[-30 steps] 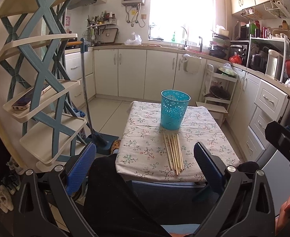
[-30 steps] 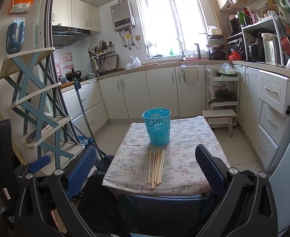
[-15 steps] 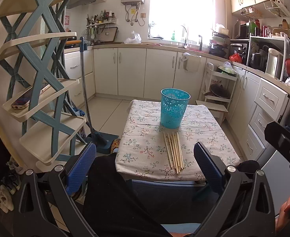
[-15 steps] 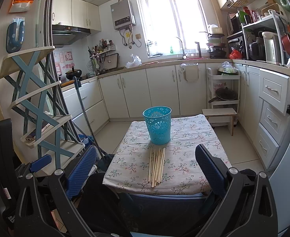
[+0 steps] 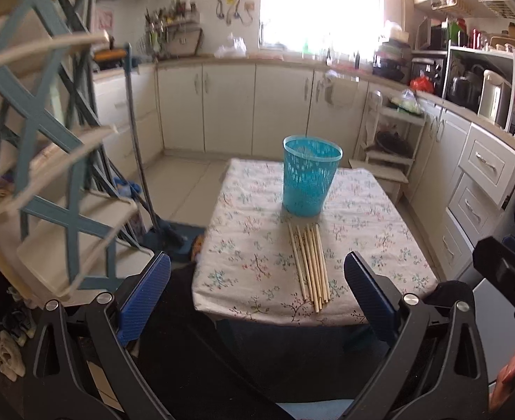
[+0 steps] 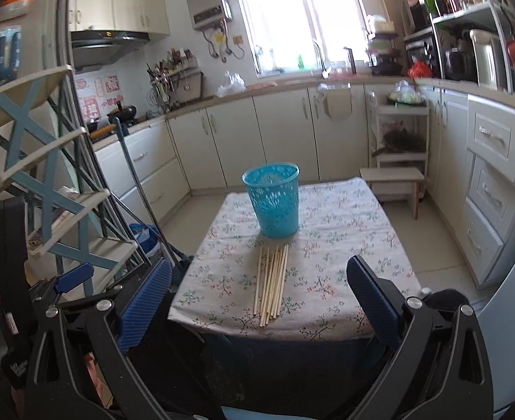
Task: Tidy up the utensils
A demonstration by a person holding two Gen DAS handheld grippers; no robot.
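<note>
While both grippers gape, chopsticks prob touch basket

My blue ribbed claw pads; teal holey plastic basket; pale wood sticks; white flowery cloth.

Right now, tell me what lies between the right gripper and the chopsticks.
Nothing stands between them. In the right wrist view the open right gripper hangs short of the table's near edge, and only bare floral tablecloth separates that edge from the chopsticks.
</note>
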